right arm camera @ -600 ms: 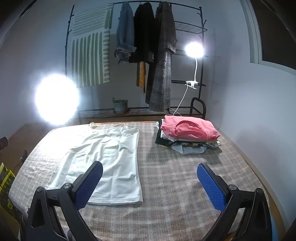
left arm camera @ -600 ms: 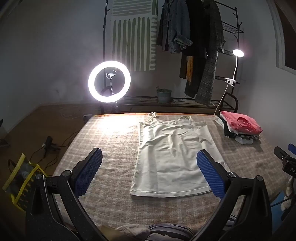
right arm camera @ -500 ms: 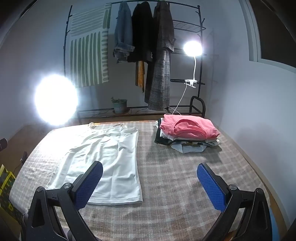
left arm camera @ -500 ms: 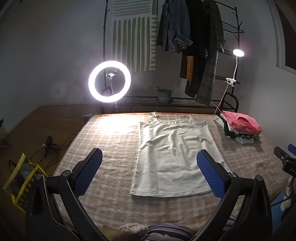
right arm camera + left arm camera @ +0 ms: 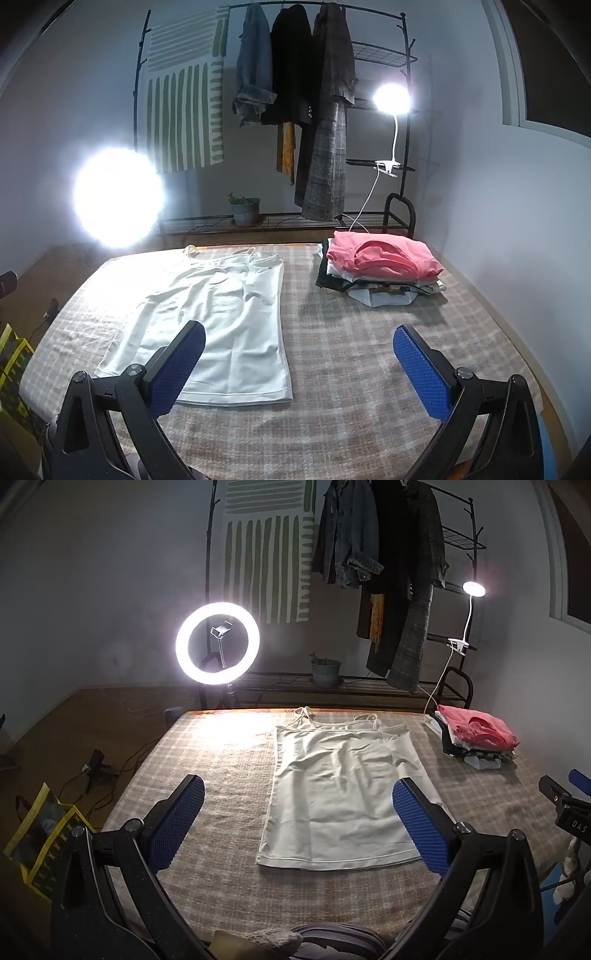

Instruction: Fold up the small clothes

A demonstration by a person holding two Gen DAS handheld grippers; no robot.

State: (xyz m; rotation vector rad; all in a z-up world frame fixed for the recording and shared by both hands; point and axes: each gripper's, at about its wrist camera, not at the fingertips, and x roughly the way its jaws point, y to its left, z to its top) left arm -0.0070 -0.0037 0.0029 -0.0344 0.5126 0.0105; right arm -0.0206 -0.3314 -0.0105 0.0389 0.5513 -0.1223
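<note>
Two tools, one garment to start on. Biggest first: the checked table (image 5: 229, 775) fills the lower half of both views, and the white camisole (image 5: 343, 794) lies flat at its centre in the left wrist view, straps toward the top of the frame, hem toward me. In the right wrist view the same top sits left of centre. At the right edge of the table, upper right of the cloth, rests the folded pile (image 5: 380, 266) with a pink piece on top, well apart from the camisole.

My left gripper (image 5: 297, 818) hangs above the near part of the top, fingers spread wide with nothing between them. My right gripper (image 5: 299, 363) is likewise fully released and empty, over bare table just right of the hem.

To do this fold well, I judge I should take the two hem corners together, one per tool, pinching only the cloth and not the table cover, then lift evenly so the thin fabric doesn't skew before I lay it toward the straps.
</note>
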